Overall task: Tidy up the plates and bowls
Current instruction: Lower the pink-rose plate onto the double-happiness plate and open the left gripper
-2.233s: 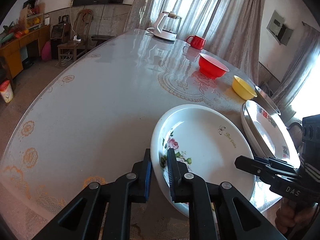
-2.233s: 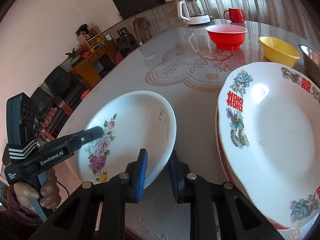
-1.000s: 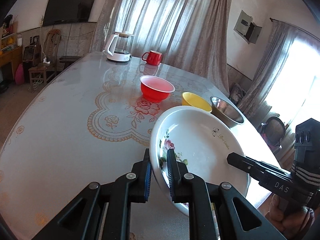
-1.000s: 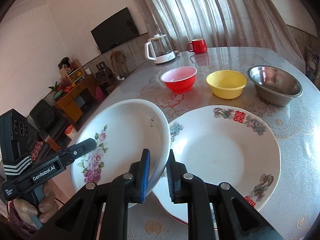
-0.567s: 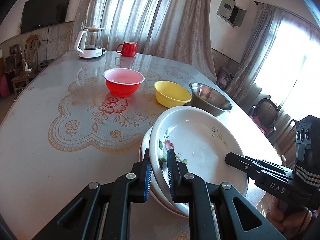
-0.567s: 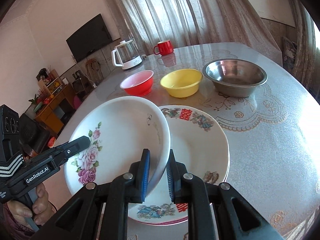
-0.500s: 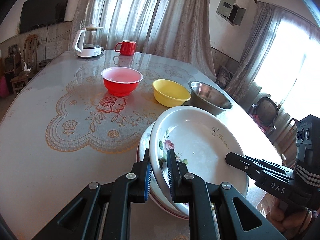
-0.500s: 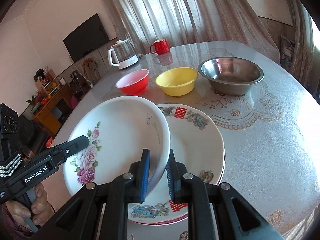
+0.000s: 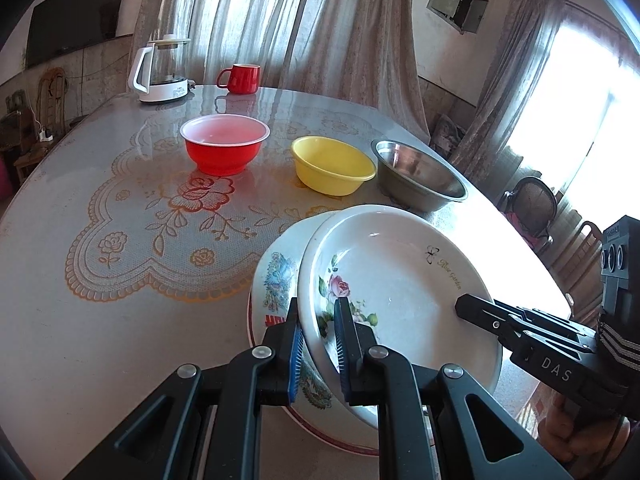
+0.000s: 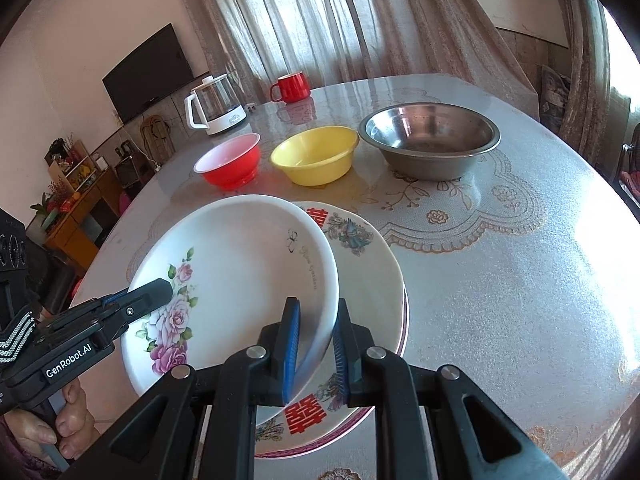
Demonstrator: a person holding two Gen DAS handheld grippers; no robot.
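Glossy round rose plate (image 9: 400, 280), seemingly pinched between both tongs (image 9: 318, 320) (image 10: 314, 330).

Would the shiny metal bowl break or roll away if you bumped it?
Probably not. The metal bowl looks like steel, so it should dent rather than shatter. It sits upright on a flat bottom on the table, so a bump would likely slide it, especially as the tabletop looks glossy.

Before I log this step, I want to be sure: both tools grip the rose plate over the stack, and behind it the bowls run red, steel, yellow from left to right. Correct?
Not quite. The left tool and right tool do grip the rose plate over the stack, but the right wrist view shows the order as red bowl, yellow bowl, steel bowl.
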